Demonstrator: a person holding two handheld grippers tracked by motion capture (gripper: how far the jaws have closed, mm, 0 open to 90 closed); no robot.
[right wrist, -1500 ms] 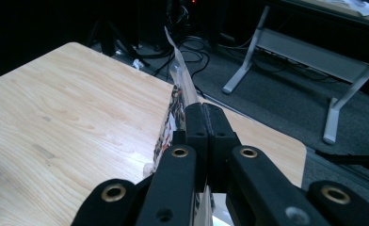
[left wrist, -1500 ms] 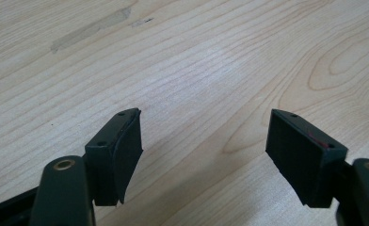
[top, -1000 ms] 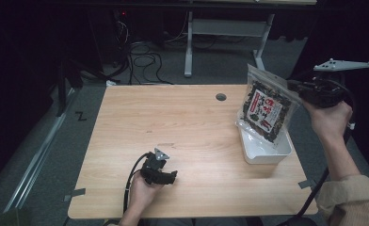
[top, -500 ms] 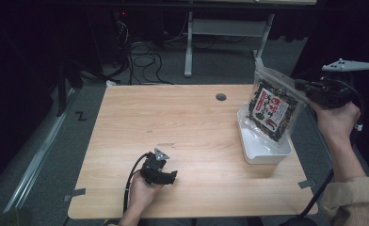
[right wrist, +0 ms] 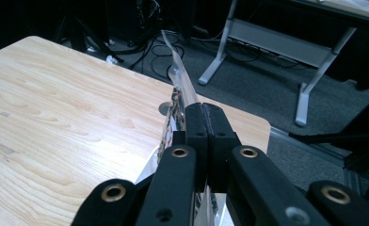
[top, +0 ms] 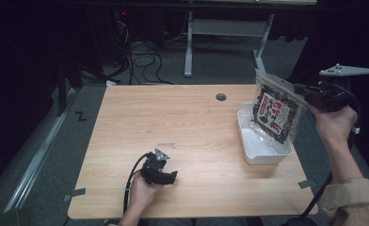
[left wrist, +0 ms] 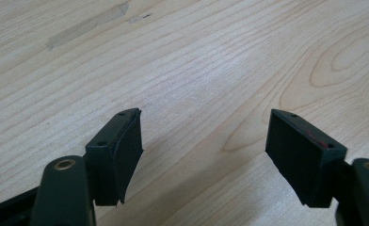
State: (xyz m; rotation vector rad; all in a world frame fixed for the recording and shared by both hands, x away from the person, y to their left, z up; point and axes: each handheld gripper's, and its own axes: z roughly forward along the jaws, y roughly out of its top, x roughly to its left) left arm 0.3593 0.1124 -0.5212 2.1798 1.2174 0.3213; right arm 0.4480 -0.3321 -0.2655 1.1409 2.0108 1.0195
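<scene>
A clear snack bag (top: 273, 109) with dark contents and a red-and-white label hangs in the air over the white tray (top: 251, 149) at the table's right side. My right gripper (top: 301, 91) is shut on the bag's right top edge, held up by a hand. In the right gripper view the two black jaws (right wrist: 204, 123) press together on the bag's (right wrist: 177, 79) thin edge. My left gripper (top: 169, 177) rests low on the wooden table near its front edge, jaws wide apart (left wrist: 204, 150) with bare wood between them.
The wooden table (top: 173, 122) has a round cable hole (top: 220, 97) near its far edge. Bits of tape mark the front corners (top: 308, 183). Beyond the table stand a desk frame (top: 222, 33) and loose cables (top: 142, 54) on dark floor.
The right gripper has carried the bag a little up and to the right above the tray. The left gripper has stayed where it was.
</scene>
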